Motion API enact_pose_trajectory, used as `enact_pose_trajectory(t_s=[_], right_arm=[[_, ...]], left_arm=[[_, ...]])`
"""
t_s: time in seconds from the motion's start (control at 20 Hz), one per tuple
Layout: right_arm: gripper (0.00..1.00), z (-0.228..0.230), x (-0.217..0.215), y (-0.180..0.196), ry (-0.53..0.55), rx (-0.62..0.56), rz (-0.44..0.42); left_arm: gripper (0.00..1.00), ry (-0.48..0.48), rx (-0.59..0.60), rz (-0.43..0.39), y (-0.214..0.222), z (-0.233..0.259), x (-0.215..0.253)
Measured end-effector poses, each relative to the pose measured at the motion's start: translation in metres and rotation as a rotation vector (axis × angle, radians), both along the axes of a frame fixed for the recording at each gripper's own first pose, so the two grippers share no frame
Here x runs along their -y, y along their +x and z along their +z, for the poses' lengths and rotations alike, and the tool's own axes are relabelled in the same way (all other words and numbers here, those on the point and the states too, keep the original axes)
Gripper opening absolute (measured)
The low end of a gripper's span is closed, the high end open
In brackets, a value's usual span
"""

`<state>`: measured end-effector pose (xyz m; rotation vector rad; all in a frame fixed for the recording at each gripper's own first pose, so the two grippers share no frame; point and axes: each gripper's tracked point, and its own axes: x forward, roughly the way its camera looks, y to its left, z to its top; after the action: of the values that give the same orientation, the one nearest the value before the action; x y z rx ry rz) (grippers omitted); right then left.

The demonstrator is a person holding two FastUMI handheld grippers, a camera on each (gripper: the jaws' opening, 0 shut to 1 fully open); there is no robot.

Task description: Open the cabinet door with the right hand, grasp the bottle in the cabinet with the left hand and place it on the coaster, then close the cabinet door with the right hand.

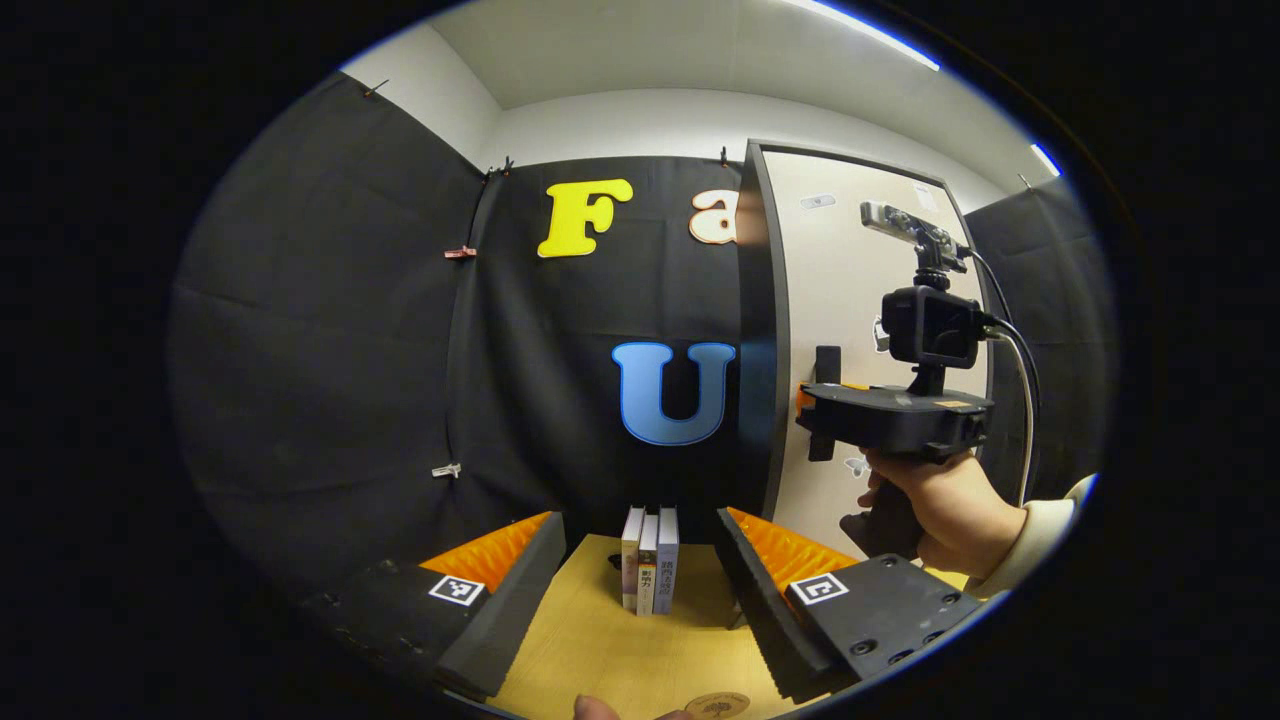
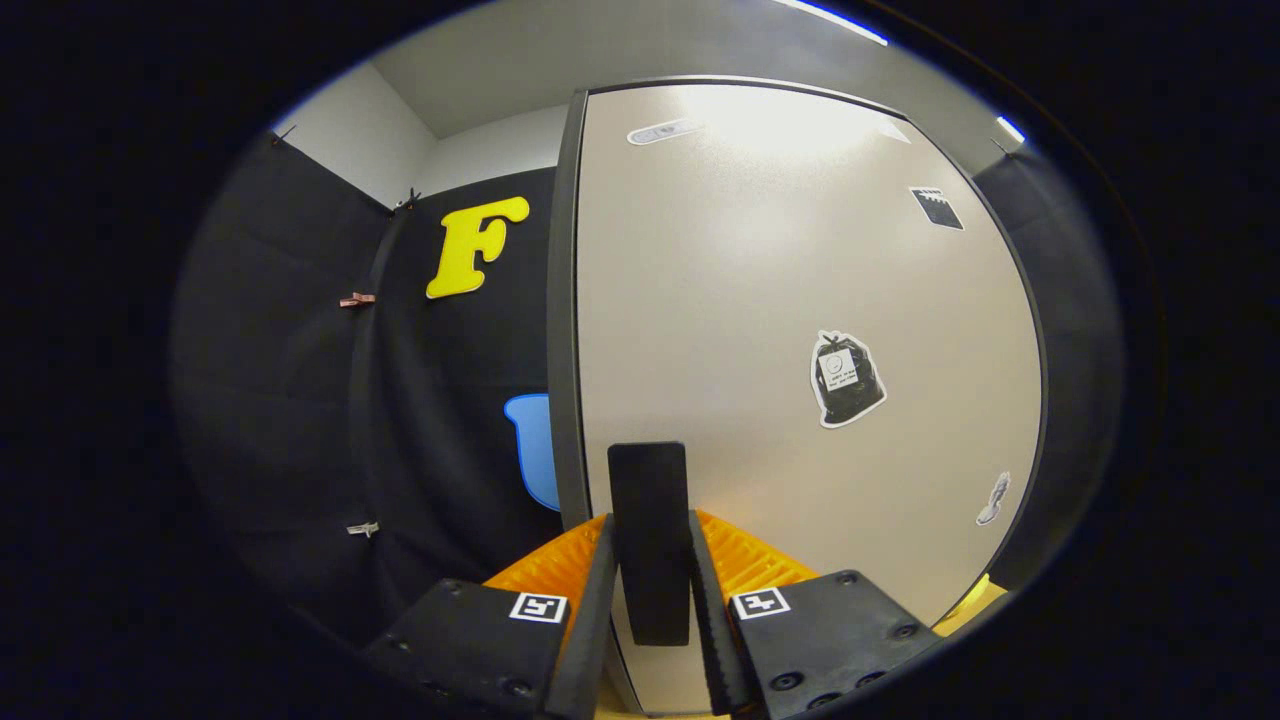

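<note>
In the left gripper view, the left tool (image 1: 640, 590) is wide open and holds nothing, over the bench (image 1: 620, 660); three books (image 1: 650, 560) stand near the bench's far edge, the coaster (image 1: 717, 705) lies at the near edge, and a hand (image 1: 950, 510) holds the right tool (image 1: 822, 400) at the cabinet door (image 1: 850, 330). In the right gripper view, the right tool (image 2: 650, 590) is closed on the door's handle (image 2: 650, 540), both fingers (image 2: 592, 600) pressing its sides.

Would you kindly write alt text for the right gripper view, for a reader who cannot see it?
The right claw is closed on the dark upright handle at the left edge of a pale cabinet door, one finger on each side of it. The door carries a few small stickers, and the booth's black cloth wall hangs to its left.
</note>
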<state>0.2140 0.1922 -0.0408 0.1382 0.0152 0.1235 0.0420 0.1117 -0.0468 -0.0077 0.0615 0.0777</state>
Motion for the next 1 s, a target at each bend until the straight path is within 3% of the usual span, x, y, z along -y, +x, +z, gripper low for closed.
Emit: enact_pose_trajectory(t_s=[0.05,0.1,0.15,0.2,0.25,1.0], right_arm=[[0.43,0.0,0.004,0.005,-0.01,0.001,-0.017],[0.29,0.0,0.005,0.001,-0.025,0.004,-0.018],[0.23,0.0,0.003,0.0,-0.033,-0.004,-0.008],[0.28,-0.002,0.002,-0.001,-0.03,-0.02,0.017],[0.23,-0.002,0.002,-0.001,-0.011,-0.03,0.046],[0.23,0.025,0.017,-0.088,0.064,-0.143,0.285]], left_arm=[[0.95,0.003,0.002,0.004,-0.001,0.001,-0.001],[0.95,0.004,0.001,0.004,-0.002,0.0,-0.001],[0.95,0.004,-0.002,0.003,-0.003,0.0,-0.001],[0.95,0.003,-0.004,0.0,-0.004,0.001,0.0],[0.95,0.004,-0.003,-0.003,-0.005,0.0,0.001],[0.95,-0.004,0.029,-0.046,-0.031,0.013,0.044]])
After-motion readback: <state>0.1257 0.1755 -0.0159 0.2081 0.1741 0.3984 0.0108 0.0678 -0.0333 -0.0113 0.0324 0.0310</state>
